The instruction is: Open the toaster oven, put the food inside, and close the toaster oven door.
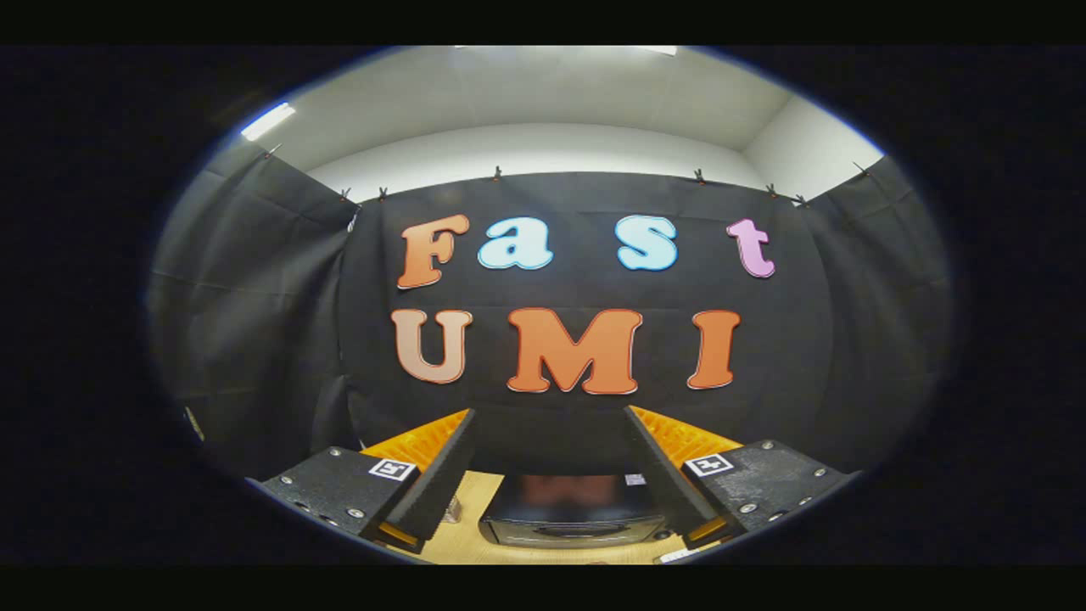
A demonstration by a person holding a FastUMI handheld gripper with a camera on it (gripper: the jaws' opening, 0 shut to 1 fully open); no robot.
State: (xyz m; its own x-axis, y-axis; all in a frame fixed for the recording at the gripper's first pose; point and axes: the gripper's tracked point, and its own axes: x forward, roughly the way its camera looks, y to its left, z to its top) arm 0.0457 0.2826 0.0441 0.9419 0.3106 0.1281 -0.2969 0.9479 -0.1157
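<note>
The toaster oven (pixel 573 513) stands on the wooden table (pixel 475 543), low between and beyond my two fingers; I see its dark top and the upper edge of its front with the handle. Its door looks shut. My gripper (pixel 550 424) is held high above the table, open, with nothing between the fingers (pixel 441 475).
The black cloth wall rises behind the oven and wraps round both sides. A small object (pixel 452 509) sits on the table left of the oven, by my left finger. A pale thing (pixel 679 556) lies at the table's near right.
</note>
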